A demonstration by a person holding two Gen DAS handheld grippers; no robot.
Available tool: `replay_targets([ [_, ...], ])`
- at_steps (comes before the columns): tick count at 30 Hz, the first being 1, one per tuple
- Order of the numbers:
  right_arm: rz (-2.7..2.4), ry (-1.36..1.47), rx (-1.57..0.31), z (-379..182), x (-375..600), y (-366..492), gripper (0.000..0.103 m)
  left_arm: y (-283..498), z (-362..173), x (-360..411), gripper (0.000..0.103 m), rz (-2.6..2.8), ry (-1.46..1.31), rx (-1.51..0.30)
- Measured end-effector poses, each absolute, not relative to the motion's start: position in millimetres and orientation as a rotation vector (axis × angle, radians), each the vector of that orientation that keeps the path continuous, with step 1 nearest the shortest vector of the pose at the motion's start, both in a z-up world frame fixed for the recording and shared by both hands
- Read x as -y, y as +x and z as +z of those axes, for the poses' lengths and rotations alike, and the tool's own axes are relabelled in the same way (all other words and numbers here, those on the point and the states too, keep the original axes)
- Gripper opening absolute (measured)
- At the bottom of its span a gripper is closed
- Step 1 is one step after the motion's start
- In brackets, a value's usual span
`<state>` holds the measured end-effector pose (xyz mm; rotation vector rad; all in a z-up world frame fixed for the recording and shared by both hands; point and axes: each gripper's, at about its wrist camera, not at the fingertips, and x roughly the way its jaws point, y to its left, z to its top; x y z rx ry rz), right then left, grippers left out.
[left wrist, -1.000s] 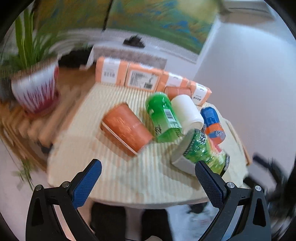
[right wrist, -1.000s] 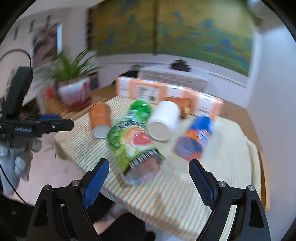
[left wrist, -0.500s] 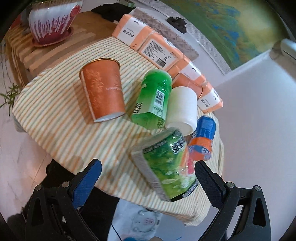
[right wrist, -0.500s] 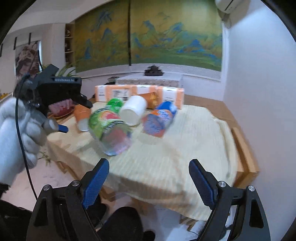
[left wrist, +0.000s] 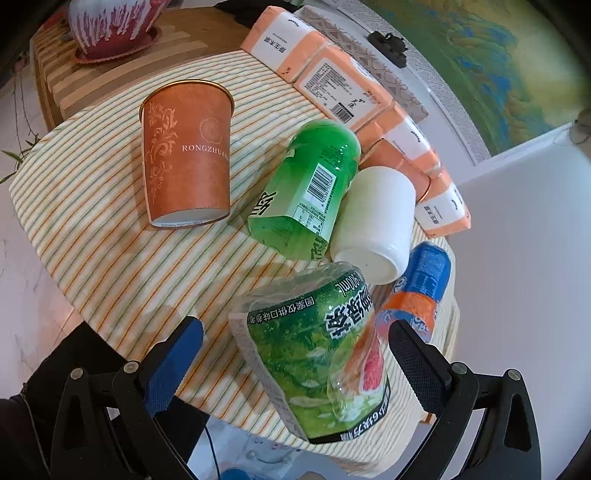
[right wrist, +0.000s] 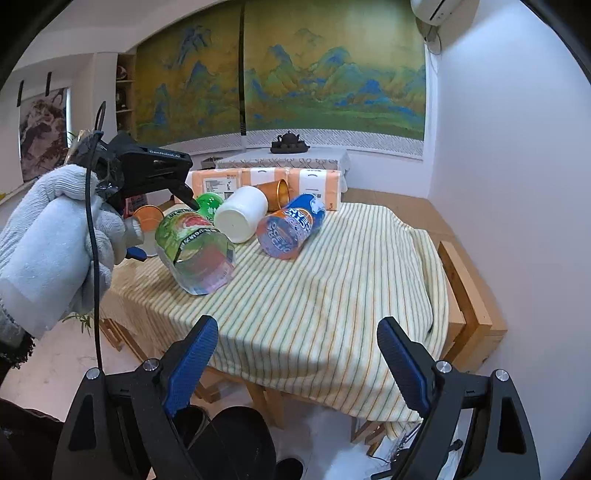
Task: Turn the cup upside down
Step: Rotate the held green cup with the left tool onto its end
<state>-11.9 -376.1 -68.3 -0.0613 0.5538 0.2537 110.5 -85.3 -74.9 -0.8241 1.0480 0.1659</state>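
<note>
Several cups stand upright on the striped tablecloth. The nearest is a clear cup with a green grapefruit label, also in the right wrist view. My left gripper is open, its blue fingers on either side of this cup without touching it. Behind stand an orange paper cup, a green cup, a white cup and a blue and orange cup. My right gripper is open and empty, off the table's near edge. The left gripper body and gloved hand show at left.
Orange tissue packs line the far table edge, with a small copper cup on its side against them. A potted plant stands on a wooden bench. The wall is close on the right; the cloth hangs over the near edge.
My left gripper has come closer and higher over the green grapefruit cup, which now sits between its fingers. My right gripper has pulled back from the table.
</note>
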Motion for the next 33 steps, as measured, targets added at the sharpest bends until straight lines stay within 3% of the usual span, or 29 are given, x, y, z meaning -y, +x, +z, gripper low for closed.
replay_targets([
  [6, 0.236, -0.056, -0.555, -71.6, 380.7, -13.3, 0.085, 117.3, -85.4, 94.6, 0.092, 0.157, -0.826, -1.063],
  [20, 0.207, -0.037, -0.549, -71.8, 389.5, -18.1, 0.085, 107.7, -77.3, 105.3, 0.091, 0.098, -0.719, -1.044],
  [33, 0.206, -0.019, -0.562, -78.9, 378.3, -10.9, 0.085, 86.2, -31.0, 120.3, 0.091, 0.009, -0.316, -0.767],
])
